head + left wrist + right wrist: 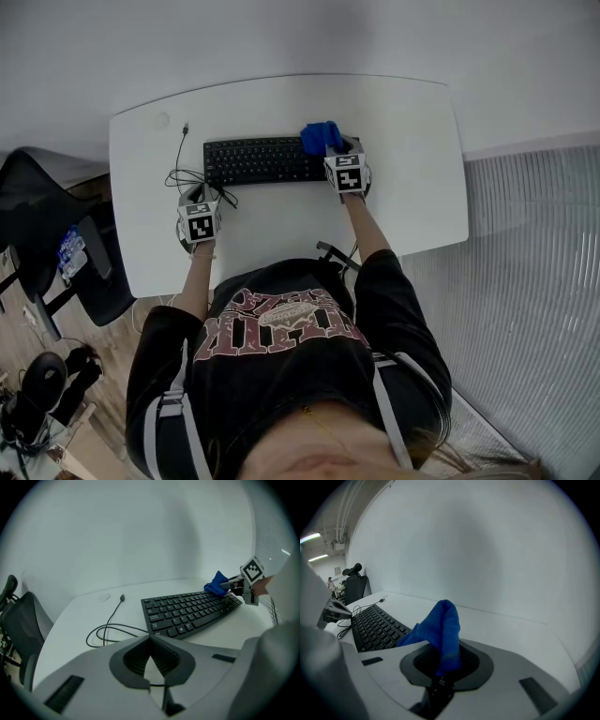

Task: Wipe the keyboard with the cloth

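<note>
1. Desk [412, 187]: white, with rounded corners. It lies beneath both of your grippers and bears every item below except the chair.
2. Chair [42, 225]: black, standing off the desk's edge, well out to the left of your left gripper.
3. Keyboard [253, 161]: black, flat on the desk, running crosswise in front of you. Its left front corner is just ahead and to the right of your left gripper. Its right end lies under the tips of your right gripper.
4. Right gripper [443, 660]: jaws clamped on the cloth, tips over the keyboard's right end, marker cube facing up toward you.
5. Left gripper [151, 638]: the jaw tips meet and nothing is gripped between them. A narrow slit behind the tips shows the desk. It sits near the keyboard's left end, apart from the keys.
6. Cable [110, 620]: thin and black, looped on the desk just ahead and to the left of your left gripper. Its loose plug lies farther ahead. Whether the gripper touches the loop cannot be told.
7. Cloth [440, 630]: blue, bunched, pinched in your right gripper. One fold stands up from the jaws, and another trails left onto the keyboard's right-hand keys.
</note>
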`<action>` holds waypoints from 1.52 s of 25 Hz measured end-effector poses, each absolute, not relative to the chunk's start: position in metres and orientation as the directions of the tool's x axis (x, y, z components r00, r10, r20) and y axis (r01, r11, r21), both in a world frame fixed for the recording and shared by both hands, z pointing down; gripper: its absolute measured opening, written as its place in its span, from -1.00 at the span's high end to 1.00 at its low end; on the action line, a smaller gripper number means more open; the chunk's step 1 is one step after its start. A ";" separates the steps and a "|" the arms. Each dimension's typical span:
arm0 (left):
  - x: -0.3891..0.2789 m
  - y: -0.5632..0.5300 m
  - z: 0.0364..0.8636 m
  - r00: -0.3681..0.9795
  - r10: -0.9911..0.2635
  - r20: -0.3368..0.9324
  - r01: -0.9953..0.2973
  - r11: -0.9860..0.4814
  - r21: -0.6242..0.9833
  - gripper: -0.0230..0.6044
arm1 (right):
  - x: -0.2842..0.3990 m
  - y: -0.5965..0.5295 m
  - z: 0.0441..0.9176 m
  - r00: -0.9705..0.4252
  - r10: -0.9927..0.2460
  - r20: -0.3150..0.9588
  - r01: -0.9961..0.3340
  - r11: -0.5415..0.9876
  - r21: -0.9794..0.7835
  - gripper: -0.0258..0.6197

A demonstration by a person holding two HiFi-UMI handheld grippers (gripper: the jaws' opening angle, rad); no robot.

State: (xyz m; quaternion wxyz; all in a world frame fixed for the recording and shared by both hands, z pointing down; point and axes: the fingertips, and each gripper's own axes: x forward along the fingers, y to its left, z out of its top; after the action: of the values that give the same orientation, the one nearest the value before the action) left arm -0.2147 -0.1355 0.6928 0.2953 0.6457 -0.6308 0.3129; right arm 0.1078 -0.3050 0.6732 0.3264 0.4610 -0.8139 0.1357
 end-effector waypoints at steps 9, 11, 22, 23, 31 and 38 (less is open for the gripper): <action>-0.210 -0.136 0.692 -0.001 -0.640 0.768 -0.999 -0.027 -0.024 0.83 | 0.167 -0.313 0.677 -0.278 -0.702 0.656 -0.885 0.452 0.109 0.72; -0.208 -0.135 0.691 -0.008 -0.645 0.764 -0.999 -0.021 -0.029 0.83 | 0.180 -0.314 0.676 -0.260 -0.713 0.651 -0.897 0.429 0.111 0.72; -0.209 -0.135 0.690 -0.005 -0.639 0.769 -1.000 -0.020 -0.023 0.83 | 0.209 -0.317 0.679 -0.201 -0.728 0.655 -0.900 0.402 0.171 0.72; -0.208 -0.135 0.689 -0.006 -0.641 0.767 -1.000 -0.020 -0.024 0.83 | 0.213 -0.316 0.679 -0.192 -0.731 0.655 -0.901 0.396 0.178 0.72; -0.209 -0.134 0.690 -0.004 -0.644 0.765 -1.000 -0.015 -0.018 0.83 | 0.250 -0.307 0.690 -0.119 -0.719 0.685 -0.953 0.277 0.125 0.72; -0.208 -0.134 0.688 -0.005 -0.648 0.761 -1.000 -0.013 -0.019 0.83 | 0.246 -0.303 0.671 -0.146 -0.759 0.634 -0.966 0.248 0.074 0.72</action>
State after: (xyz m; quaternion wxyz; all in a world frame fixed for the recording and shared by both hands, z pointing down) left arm -0.2085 -0.1342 0.6885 0.2886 0.6434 -0.6403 0.3045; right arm 0.2457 -0.3027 0.6713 0.2882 0.5866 -0.7353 0.1794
